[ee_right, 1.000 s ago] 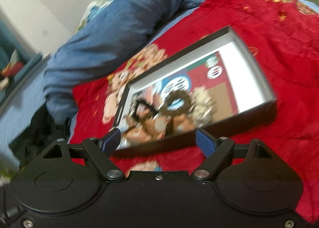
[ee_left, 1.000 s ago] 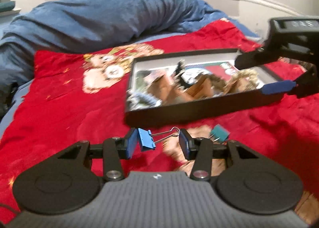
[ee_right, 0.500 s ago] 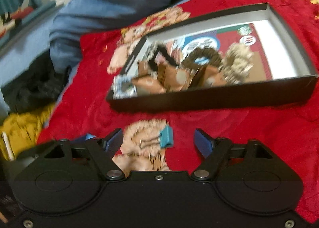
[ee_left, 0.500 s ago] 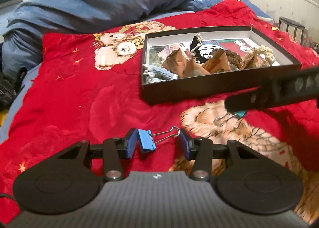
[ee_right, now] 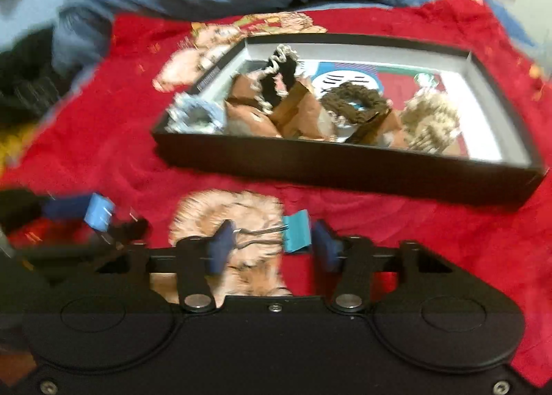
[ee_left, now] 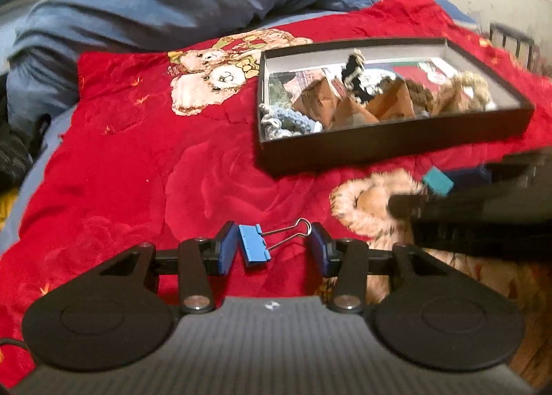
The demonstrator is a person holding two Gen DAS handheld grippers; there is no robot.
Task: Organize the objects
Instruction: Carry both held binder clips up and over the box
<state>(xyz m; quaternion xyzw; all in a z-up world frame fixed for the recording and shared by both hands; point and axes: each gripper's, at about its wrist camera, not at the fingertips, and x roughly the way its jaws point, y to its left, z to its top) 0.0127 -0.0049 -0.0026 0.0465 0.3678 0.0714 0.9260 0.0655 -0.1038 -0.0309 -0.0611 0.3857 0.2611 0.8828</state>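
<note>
While the left gripper (ee_left: pixel 272 248) clenches a blue binder clip (ee_left: pixel 253 248) and the right gripper's (ee_right: pixel 272 241) jaws close around a teal binder clip (ee_right: pixel 296 231) on the red blanket (ee_left: pixel 138 170), a black box (ee_right: pixel 345 172) of yarn pieces lies just beyond, unobstructed

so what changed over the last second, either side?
The right hand-held gripper came down from over the black box to the teal binder clip on the red blanket; its jaws are closing with the clip between them. The left hand-held gripper still holds the blue binder clip. Box unmoved.
</note>
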